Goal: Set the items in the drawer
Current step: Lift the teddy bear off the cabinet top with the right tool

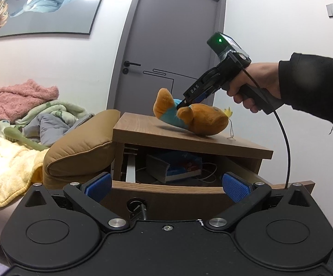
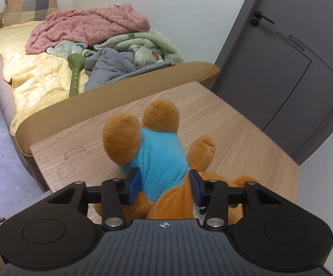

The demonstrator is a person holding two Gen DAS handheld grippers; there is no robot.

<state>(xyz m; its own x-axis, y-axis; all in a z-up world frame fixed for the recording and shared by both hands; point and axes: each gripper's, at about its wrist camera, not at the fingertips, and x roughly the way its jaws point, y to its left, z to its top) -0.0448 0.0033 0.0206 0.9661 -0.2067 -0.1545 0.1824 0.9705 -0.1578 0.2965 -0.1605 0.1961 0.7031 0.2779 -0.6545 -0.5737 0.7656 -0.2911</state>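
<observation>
Left wrist view: left gripper (image 1: 167,185) at bottom centre, blue pads spread wide, holding nothing, level with the front of the pulled-out drawer (image 1: 166,188). Inside the drawer lies a book (image 1: 174,165) with a white cable (image 1: 209,172). Above, on the nightstand (image 1: 143,131), the stuffed toy (image 1: 189,117) lies on its side. Right gripper (image 2: 165,187) is closed on the toy's blue torso; probably a firm pinch, contact partly hidden. Bed (image 2: 39,73) and grey door (image 1: 166,46) behind.

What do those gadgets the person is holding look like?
Both are black, with blue ribbed pads on two fingers. The right gripper has a pistol handle, white "DAS" lettering, a green light and a black cable. The person's sleeve is black.
</observation>
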